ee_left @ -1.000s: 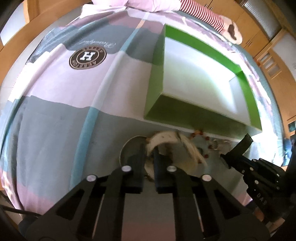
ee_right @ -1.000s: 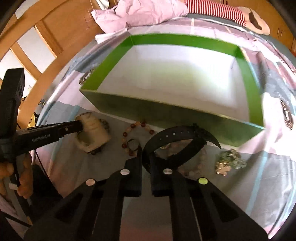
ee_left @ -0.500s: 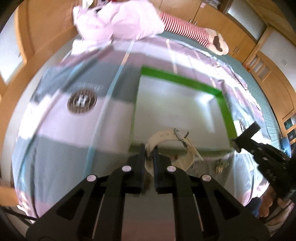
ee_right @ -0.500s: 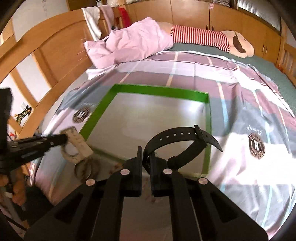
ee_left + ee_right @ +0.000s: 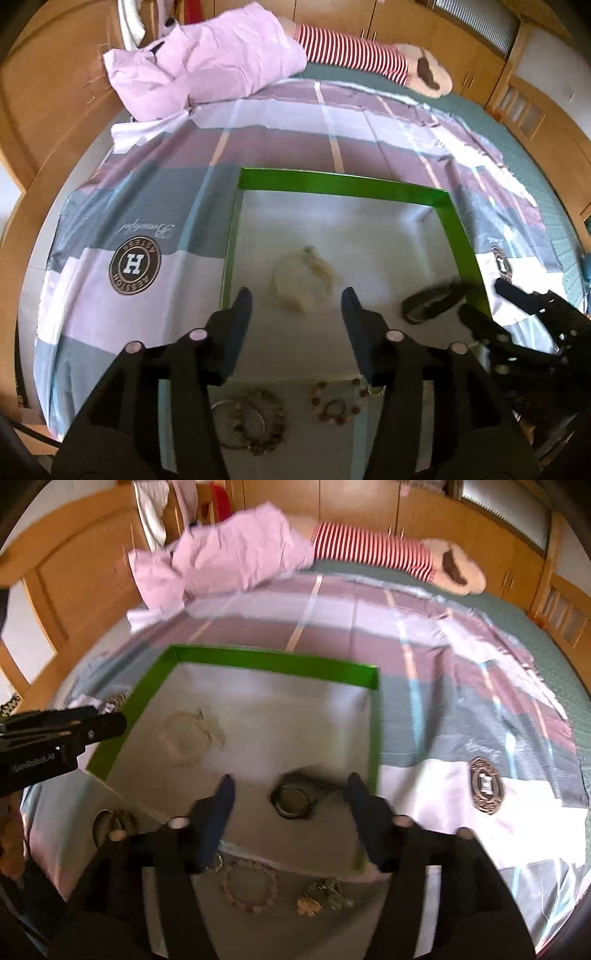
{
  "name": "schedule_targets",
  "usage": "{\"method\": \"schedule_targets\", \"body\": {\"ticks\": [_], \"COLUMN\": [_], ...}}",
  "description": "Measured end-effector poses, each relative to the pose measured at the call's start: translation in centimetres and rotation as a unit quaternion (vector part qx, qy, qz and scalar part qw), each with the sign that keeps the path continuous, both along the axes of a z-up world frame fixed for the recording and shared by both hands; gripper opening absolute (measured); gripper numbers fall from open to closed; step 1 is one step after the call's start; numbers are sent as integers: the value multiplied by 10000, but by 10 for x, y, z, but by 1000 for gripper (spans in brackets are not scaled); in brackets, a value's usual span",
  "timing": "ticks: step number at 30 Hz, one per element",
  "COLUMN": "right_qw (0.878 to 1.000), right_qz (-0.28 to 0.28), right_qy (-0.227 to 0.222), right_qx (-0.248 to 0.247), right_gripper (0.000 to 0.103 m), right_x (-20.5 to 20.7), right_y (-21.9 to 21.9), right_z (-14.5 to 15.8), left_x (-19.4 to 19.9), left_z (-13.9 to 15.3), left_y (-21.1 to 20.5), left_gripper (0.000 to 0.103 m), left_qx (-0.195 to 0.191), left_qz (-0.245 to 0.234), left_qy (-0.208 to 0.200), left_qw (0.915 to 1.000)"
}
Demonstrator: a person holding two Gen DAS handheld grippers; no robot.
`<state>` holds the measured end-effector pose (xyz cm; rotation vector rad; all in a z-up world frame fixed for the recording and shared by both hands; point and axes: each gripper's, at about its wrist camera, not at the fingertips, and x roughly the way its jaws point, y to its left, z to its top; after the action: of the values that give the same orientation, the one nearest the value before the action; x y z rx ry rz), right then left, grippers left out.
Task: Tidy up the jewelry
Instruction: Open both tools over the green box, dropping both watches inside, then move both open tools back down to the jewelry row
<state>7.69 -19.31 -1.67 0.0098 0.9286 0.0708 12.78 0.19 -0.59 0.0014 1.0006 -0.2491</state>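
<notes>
Both claws spread wide, holding nothing: left claw (image 5: pixel 295 306), right claw (image 5: pixel 290 788). Cream watch (image 5: pixel 301 282) and black watch (image 5: pixel 293 799) lie inside the green box (image 5: pixel 258 661) on the bed; bracelets (image 5: pixel 255 421) sit outside.

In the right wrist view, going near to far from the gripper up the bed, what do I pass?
Beaded bracelet on the bedspread → black watch inside the green box → far green wall of the box → pink pillow at the headboard.
</notes>
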Motion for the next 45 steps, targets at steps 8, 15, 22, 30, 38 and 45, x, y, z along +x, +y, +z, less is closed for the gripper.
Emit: {"method": "schedule_targets", "body": {"ticks": [8, 15, 22, 30, 38, 45], "right_qw": [9960, 9935, 9954, 9910, 9908, 9929], "right_qz": [-456, -56, 66, -20, -45, 125], "right_qy": [342, 835, 853, 1135, 1114, 1024], "right_qx": [690, 776, 423, 707, 764, 596], "right_gripper": [64, 63, 61, 61, 61, 56], "right_x": [-67, -68, -64, -72, -80, -66], "right_y": [-41, 1, 17, 7, -3, 11], "right_z": [-22, -66, -69, -84, -81, -78], "left_x": [-50, -55, -60, -80, -108, -93], "left_z": [-36, -77, -95, -105, -97, -99], "left_y": [66, 75, 63, 38, 20, 48], "left_gripper": [61, 59, 51, 52, 56, 57], "left_qx": [156, 321, 357, 568, 239, 462], "left_qz": [756, 908, 658, 136, -595, 19], "left_qy": [338, 806, 1043, 1057, 1082, 1131], "left_qw": [9964, 9921, 9917, 9927, 9921, 9925]}}
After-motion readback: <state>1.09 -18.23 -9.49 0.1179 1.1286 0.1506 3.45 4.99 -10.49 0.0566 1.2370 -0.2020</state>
